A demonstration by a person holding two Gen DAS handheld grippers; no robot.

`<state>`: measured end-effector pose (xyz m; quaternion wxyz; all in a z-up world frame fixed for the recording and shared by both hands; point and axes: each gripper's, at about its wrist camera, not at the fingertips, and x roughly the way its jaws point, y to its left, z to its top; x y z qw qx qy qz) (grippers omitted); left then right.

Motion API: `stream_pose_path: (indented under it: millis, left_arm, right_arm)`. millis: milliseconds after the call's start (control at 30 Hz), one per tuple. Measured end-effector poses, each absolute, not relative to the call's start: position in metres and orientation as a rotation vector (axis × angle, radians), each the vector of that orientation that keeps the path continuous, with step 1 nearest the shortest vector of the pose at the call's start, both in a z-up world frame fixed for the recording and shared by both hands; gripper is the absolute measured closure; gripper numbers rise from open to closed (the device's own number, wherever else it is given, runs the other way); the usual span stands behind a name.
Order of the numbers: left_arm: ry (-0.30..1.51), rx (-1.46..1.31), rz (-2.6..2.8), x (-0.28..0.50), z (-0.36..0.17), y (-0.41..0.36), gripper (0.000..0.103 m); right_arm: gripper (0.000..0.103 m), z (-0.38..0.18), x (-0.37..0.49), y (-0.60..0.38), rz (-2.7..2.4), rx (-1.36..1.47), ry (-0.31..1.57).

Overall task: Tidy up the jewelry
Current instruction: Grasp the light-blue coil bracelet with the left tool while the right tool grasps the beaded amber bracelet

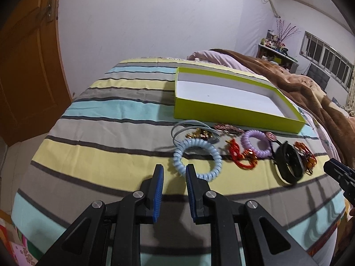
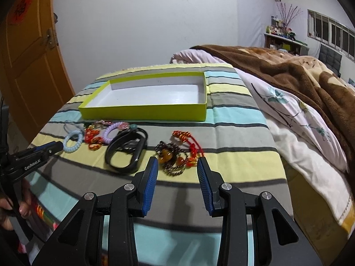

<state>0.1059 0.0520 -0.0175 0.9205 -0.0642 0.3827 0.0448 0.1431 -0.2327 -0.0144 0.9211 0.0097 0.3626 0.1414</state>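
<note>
A shallow lime-green box [image 1: 235,114] [image 2: 144,110] with a white inside lies empty on the striped bedsheet. In front of it lie a light blue spiral bracelet [image 1: 197,159] [image 2: 72,144], a purple spiral bracelet [image 1: 257,144] [image 2: 111,134], red cord pieces [image 1: 240,157] [image 2: 93,138], a black band [image 1: 288,164] [image 2: 127,153] and a brown beaded bracelet with amber stones [image 2: 172,160]. My left gripper [image 1: 174,170] is open, its right finger touching or overlapping the blue bracelet's near edge. My right gripper [image 2: 177,166] is open, just short of the beaded bracelet.
A grey hair tie and gold pieces [image 1: 197,133] lie behind the blue bracelet. A brown blanket [image 2: 299,77] and floral pillow [image 2: 295,119] lie to the right. An orange door [image 1: 26,66] stands at the left. The bed edge is near me.
</note>
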Motion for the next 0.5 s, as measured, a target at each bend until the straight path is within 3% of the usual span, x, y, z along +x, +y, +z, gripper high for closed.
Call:
stream_pose_path:
  millis: [333, 500]
  left_arm:
    - [0.808, -0.118, 0.092, 0.124, -0.017, 0.051, 0.082]
    - [0.825, -0.128, 0.082, 0.131, -0.021, 0.052, 0.072]
  right_arm:
    - [0.065, -0.029, 0.168, -0.211, 0.366, -0.076, 0.810]
    - [0.065, -0.030, 0.177, -0.206, 0.380, -0.132, 0.810]
